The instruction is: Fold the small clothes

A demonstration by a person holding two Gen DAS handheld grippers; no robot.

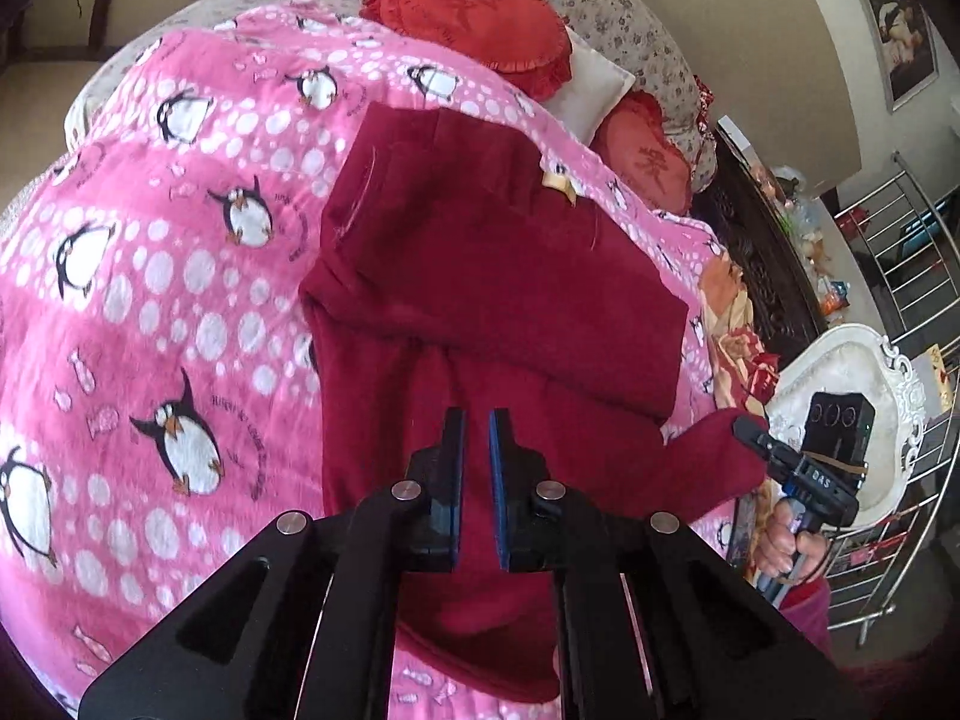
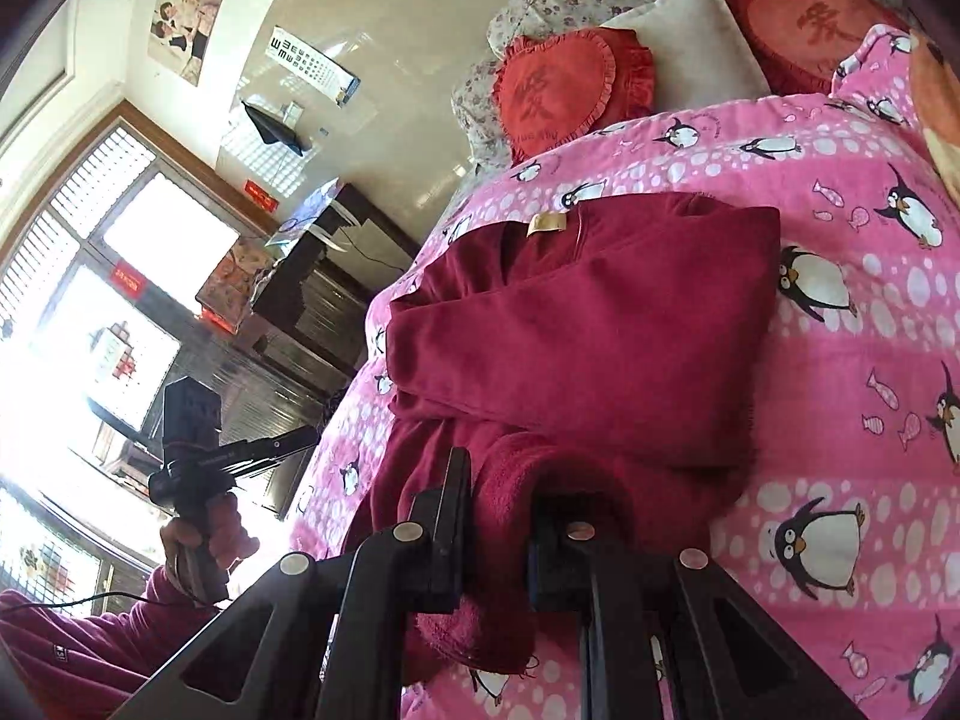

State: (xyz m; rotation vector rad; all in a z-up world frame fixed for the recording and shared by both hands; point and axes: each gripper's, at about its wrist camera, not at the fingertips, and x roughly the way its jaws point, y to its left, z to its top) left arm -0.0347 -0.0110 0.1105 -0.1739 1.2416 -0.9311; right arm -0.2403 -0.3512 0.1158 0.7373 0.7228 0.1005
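A dark red fleece garment (image 1: 480,276) lies partly folded on a pink penguin blanket (image 1: 150,300), a tan label near its collar. My left gripper (image 1: 477,420) hovers over its lower part, jaws almost together with a narrow gap and nothing between them. My right gripper (image 2: 501,468) is shut on a thick fold of the garment's lower edge (image 2: 510,540), and it shows at the right in the left wrist view (image 1: 744,429) holding the cloth. The garment's folded upper part (image 2: 588,330) lies flat ahead.
Red heart cushions (image 1: 474,6) and a white pillow (image 1: 591,84) sit at the bed's head. A dark wooden cabinet (image 2: 324,294) and a bright window (image 2: 90,300) stand beside the bed. A white ornate chair (image 1: 840,396) and a metal rack (image 1: 918,276) are at right.
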